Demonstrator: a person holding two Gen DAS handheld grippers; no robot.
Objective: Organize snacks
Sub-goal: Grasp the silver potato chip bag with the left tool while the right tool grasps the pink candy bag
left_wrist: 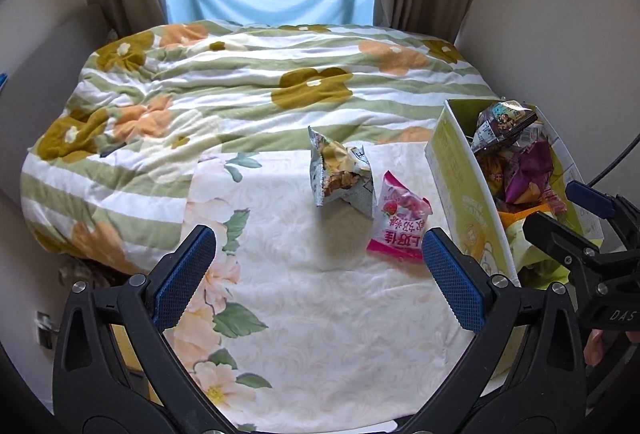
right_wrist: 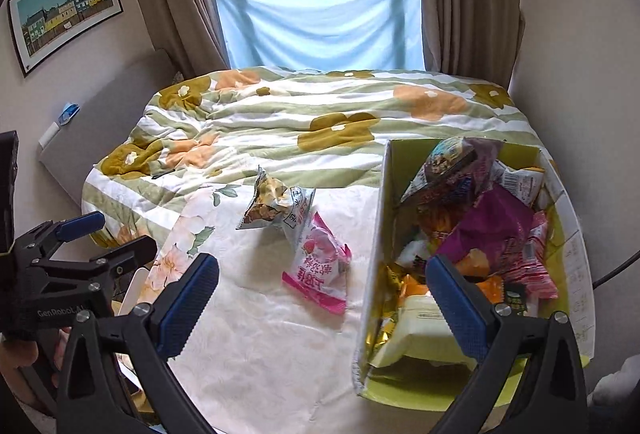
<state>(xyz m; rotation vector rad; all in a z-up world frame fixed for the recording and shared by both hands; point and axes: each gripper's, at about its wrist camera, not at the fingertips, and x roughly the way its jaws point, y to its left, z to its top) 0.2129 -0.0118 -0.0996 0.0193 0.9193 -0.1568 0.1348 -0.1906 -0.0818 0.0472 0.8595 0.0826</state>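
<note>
Two snack packs lie on the cream floral cloth (left_wrist: 320, 314): a grey-and-gold packet (left_wrist: 340, 173) (right_wrist: 276, 205) and a pink strawberry candy bag (left_wrist: 400, 222) (right_wrist: 320, 270) just right of it. A yellow-green cardboard box (left_wrist: 464, 185) (right_wrist: 376, 254) at the right holds several snack bags, purple, orange and white among them. My left gripper (left_wrist: 318, 274) is open and empty, low over the cloth in front of both packs. My right gripper (right_wrist: 322, 310) is open and empty, straddling the box's left wall near the pink bag. Each gripper shows at the edge of the other's view.
The cloth lies on a bed with a green-striped flowered quilt (left_wrist: 240, 85) bunched behind the snacks. Behind it are brown curtains and a window covered by blue fabric (right_wrist: 320, 29). A framed picture (right_wrist: 64, 9) hangs on the left wall. A wall rises right of the box.
</note>
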